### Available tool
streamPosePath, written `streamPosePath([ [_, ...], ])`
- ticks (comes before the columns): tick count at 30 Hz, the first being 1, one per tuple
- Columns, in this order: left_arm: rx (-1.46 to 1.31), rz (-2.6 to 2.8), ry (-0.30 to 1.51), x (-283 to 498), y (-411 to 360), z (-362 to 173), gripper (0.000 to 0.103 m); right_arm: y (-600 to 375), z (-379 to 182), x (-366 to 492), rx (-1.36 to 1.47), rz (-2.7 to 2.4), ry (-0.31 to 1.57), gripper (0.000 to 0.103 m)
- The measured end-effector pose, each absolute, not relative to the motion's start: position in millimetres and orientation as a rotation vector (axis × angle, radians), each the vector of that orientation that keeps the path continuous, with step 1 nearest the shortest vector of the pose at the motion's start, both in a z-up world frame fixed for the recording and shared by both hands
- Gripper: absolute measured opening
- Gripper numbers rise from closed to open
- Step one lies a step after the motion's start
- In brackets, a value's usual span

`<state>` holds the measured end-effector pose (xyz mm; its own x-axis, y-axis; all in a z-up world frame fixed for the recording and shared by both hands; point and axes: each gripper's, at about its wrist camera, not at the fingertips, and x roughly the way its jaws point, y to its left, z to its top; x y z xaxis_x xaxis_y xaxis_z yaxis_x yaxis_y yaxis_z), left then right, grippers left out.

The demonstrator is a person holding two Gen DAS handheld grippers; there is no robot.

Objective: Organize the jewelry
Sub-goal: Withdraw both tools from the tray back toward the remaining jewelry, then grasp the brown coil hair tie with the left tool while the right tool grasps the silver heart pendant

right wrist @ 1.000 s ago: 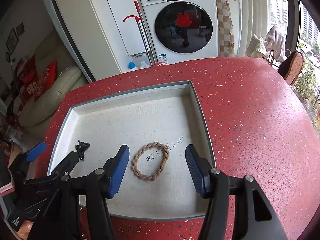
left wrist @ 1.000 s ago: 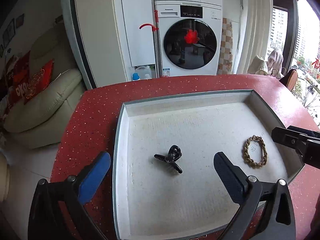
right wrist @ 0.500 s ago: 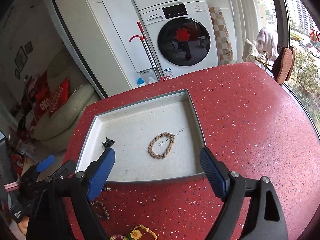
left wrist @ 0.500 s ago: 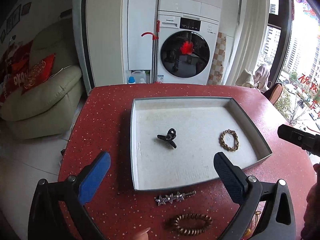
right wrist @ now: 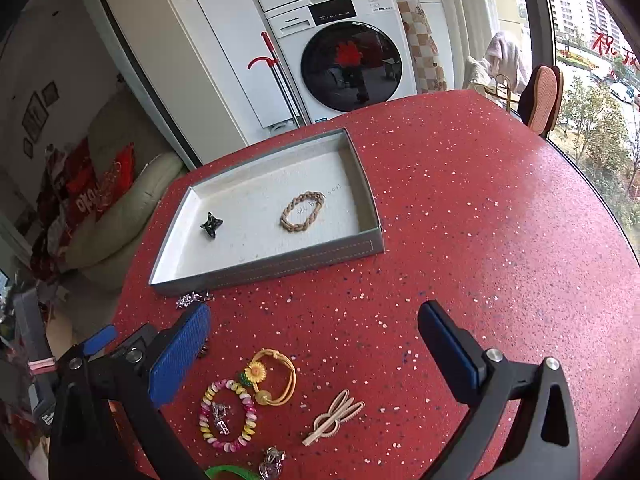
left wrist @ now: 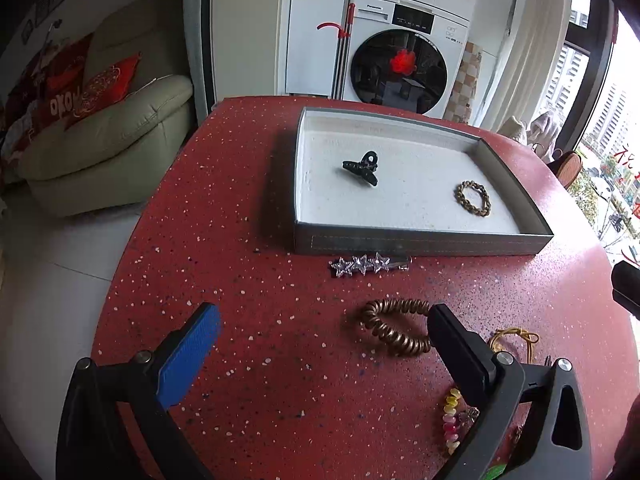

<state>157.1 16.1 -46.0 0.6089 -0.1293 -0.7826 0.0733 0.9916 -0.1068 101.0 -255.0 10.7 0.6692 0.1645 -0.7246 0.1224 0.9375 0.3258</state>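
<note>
Left claw [left wrist: 324, 344] spread, empty, low over desk [left wrist: 224, 216]. Coil band [left wrist: 394, 326] lies just inside its right finger, long axis left-right. Star clip [left wrist: 370, 265] farther, against tray [left wrist: 420, 242] near wall. Right claw [right wrist: 314, 344] spread, empty (beige clip [right wrist: 334, 416], sunflower tie [right wrist: 272, 376], bead bracelet [right wrist: 228, 414] near, between fingers). Tray holds black clip [left wrist: 362, 168], braided bracelet [left wrist: 473, 198].

Home: washing machine [left wrist: 400, 68], sofa [left wrist: 108, 136]
</note>
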Motion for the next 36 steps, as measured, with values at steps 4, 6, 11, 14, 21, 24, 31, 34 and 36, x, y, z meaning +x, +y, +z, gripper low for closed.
streamPosePath([
  [4, -0.11, -0.087, 0.942, 149, 20, -58, 0.103, -254, -10, 82, 0.365, 0.013, 0.909, 0.103],
  [6, -0.133, -0.074, 0.947, 145, 23, -61, 0.103, -252, -20, 73, 0.37, 0.005, 0.931, 0.103],
  [11, -0.162, -0.053, 0.962, 143, 23, -66, 0.103, -248, -40, 55, 0.359, -0.033, 0.978, 0.103],
  [14, -0.17, -0.051, 0.976, 145, 22, -68, 0.103, -248, -48, 48, 0.369, -0.052, 0.996, 0.103],
  [21, -0.197, -0.042, 1.003, 156, 19, -72, 0.103, -246, -47, 42, 0.376, -0.052, 1.001, 0.103],
  [24, -0.179, -0.04, 1.006, 161, 13, -74, 0.103, -236, -44, 40, 0.363, -0.016, 1.006, 0.103],
  [31, -0.138, -0.031, 1.006, 166, 5, -78, 0.103, -203, -50, 41, 0.277, 0.054, 1.051, 0.082],
  [34, -0.122, -0.022, 1.0, 166, 4, -78, 0.103, -192, -52, 40, 0.216, 0.048, 1.055, 0.07],
  [36, -0.11, -0.021, 0.991, 165, 4, -78, 0.103, -187, -51, 39, 0.197, 0.054, 1.057, 0.061],
])
